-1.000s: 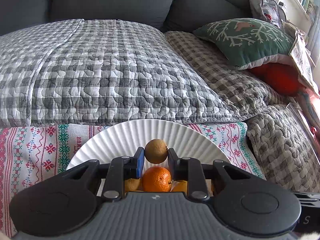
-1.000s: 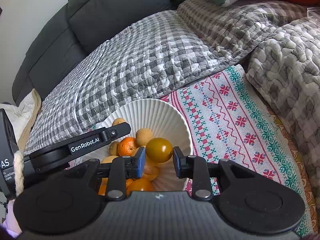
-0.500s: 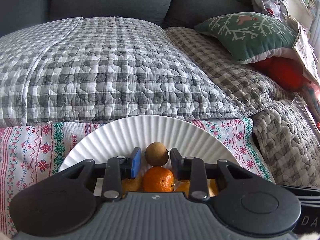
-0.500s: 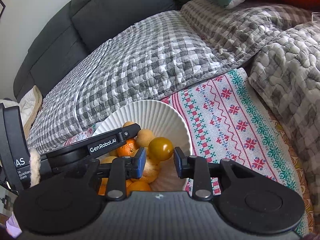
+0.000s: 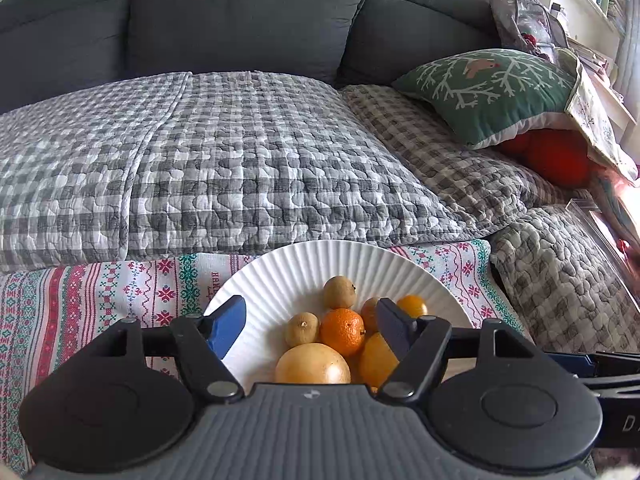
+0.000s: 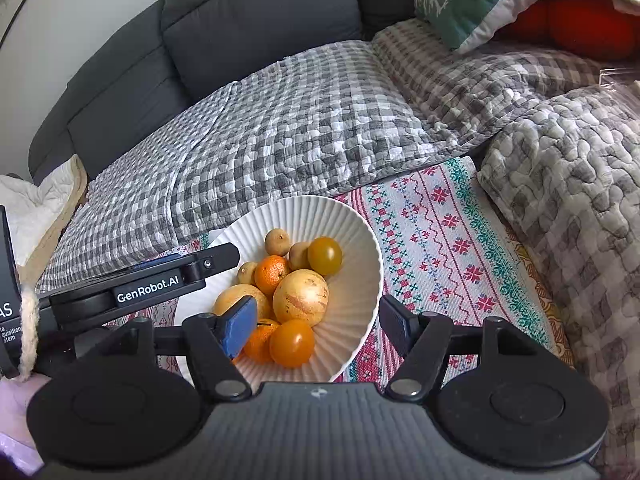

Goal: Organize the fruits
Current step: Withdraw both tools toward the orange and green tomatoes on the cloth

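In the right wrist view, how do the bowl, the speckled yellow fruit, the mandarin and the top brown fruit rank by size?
1. white bowl
2. speckled yellow fruit
3. mandarin
4. small brown fruit, though it lies farther from the camera.

Bright daylight, fisheye-bent edges, sharp

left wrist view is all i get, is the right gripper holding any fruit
Observer: No. The right gripper is open and empty, its fingers straddling the near rim of the white bowl.
Operator: where does my gripper sit seen from over there
Observer: The left gripper reaches in over the bowl's left rim, with its tip close to a small brown fruit.
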The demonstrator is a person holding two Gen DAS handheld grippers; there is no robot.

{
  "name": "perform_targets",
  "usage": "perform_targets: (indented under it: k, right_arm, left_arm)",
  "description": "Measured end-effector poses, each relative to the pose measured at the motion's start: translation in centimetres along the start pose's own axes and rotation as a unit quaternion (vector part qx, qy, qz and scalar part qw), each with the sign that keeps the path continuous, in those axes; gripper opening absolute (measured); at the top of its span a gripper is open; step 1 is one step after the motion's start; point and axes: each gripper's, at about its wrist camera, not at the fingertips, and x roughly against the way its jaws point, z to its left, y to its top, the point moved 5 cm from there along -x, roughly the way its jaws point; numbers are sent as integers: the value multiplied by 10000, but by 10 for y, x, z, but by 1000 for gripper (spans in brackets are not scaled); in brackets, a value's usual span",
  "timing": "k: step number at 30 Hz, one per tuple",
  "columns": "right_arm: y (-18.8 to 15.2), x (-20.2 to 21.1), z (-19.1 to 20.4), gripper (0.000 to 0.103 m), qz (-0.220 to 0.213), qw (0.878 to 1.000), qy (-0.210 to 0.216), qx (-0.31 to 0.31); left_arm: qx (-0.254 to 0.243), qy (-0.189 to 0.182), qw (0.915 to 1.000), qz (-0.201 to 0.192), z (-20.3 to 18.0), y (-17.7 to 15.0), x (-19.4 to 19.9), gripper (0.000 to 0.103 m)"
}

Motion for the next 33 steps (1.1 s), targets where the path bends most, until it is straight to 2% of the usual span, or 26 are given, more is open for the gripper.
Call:
perform_targets:
  k: [9, 17, 28, 33]
  right_arm:
    - [-20, 28, 13, 77, -10, 9998, -182, 100]
    - [-46, 45, 23, 86, 13, 9991, -397, 167]
    - [-78, 69, 42, 94, -10, 9962, -661, 568]
    - [-93, 79, 48, 97, -7, 9950, -710, 698]
  left_arm:
    - [-86, 69, 9999, -73, 11, -21, 50, 79]
    - [-213, 228, 9995, 21, 20, -54, 87, 91]
    - [-341, 330, 9987, 192, 25, -98, 124, 95]
    - [-547, 449, 9970, 301, 24, -118, 138, 95]
